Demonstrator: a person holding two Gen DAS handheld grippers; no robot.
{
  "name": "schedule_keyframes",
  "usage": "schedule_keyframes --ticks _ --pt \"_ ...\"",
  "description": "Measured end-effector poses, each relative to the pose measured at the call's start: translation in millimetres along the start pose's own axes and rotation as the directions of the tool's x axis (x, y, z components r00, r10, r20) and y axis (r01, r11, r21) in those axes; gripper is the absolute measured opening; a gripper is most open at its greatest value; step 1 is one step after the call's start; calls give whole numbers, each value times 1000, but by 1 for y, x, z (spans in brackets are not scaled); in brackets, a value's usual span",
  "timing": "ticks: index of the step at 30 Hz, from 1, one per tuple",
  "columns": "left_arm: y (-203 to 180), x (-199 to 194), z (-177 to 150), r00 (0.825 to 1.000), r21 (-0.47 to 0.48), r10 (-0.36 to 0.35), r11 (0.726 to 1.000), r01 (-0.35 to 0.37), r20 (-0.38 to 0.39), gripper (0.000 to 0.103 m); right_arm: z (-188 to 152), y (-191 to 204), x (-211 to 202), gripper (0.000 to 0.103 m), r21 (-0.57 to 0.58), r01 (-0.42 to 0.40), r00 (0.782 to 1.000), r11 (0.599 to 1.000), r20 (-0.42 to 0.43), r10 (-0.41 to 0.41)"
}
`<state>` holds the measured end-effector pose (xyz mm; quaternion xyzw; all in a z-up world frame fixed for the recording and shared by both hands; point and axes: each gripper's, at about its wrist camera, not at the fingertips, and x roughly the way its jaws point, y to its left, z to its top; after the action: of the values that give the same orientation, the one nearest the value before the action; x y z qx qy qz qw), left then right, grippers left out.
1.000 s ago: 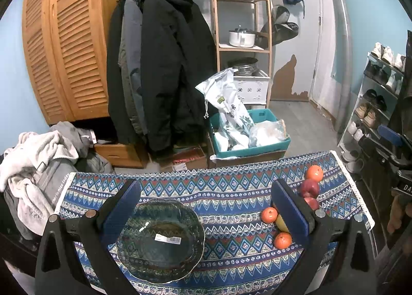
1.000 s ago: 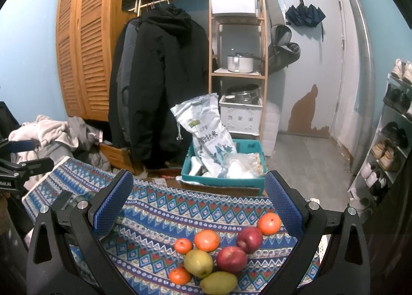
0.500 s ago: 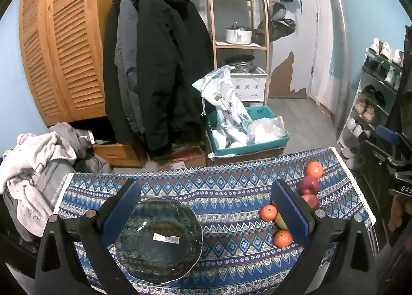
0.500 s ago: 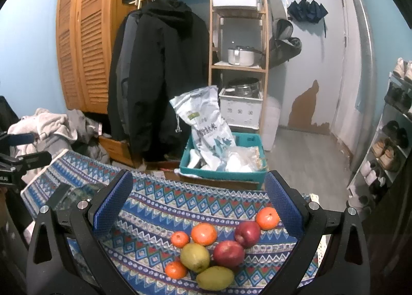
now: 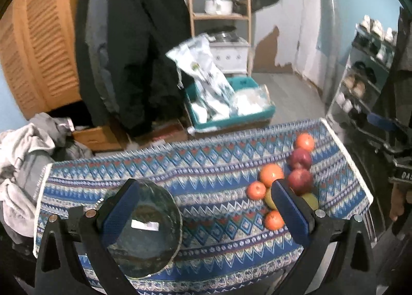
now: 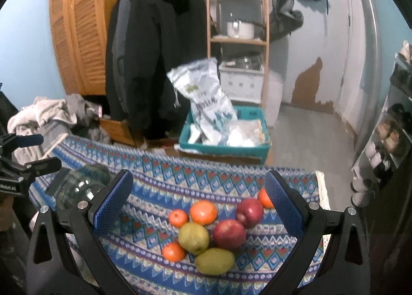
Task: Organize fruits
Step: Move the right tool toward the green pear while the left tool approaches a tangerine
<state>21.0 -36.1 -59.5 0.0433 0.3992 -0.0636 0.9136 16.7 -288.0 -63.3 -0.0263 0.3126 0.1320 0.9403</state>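
Observation:
A dark glass bowl (image 5: 144,228) sits on the left of the patterned tablecloth (image 5: 206,166); it also shows in the right wrist view (image 6: 82,187). Several fruits lie on the right: oranges (image 6: 203,212), two red apples (image 6: 229,233), green pears (image 6: 193,238). They also show in the left wrist view as a cluster (image 5: 298,181). My left gripper (image 5: 203,210) is open above the bowl's right side, empty. My right gripper (image 6: 198,202) is open above the fruit pile, empty. Each gripper shows at the edge of the other's view.
Beyond the table's far edge stands a teal bin (image 6: 224,138) with bags, hanging black coats (image 6: 154,58), a wooden shelf (image 6: 237,37) and a pile of clothes (image 5: 23,156) at left. A shoe rack (image 5: 360,84) stands at right.
Both grippers have moved closer to the table and tilted down; the bowl and fruit appear larger and higher in view. Both stay open. Nothing on the table has moved.

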Motion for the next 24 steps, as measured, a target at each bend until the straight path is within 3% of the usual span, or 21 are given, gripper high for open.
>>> schedule_keyframes --ticks 6,13,24 --pt "-23 36 -18 994 50 -27 998 32 -101 102 -26 -16 30 100 18 41 992 999 -120 -38" --pt "-39 75 -35 975 73 -44 995 61 -217 102 -58 -30 62 100 51 8 964 999 -264 6" --pt "-59 123 -55 948 113 -60 989 100 -313 102 -114 -36 113 100 26 -14 888 1000 -460 25"
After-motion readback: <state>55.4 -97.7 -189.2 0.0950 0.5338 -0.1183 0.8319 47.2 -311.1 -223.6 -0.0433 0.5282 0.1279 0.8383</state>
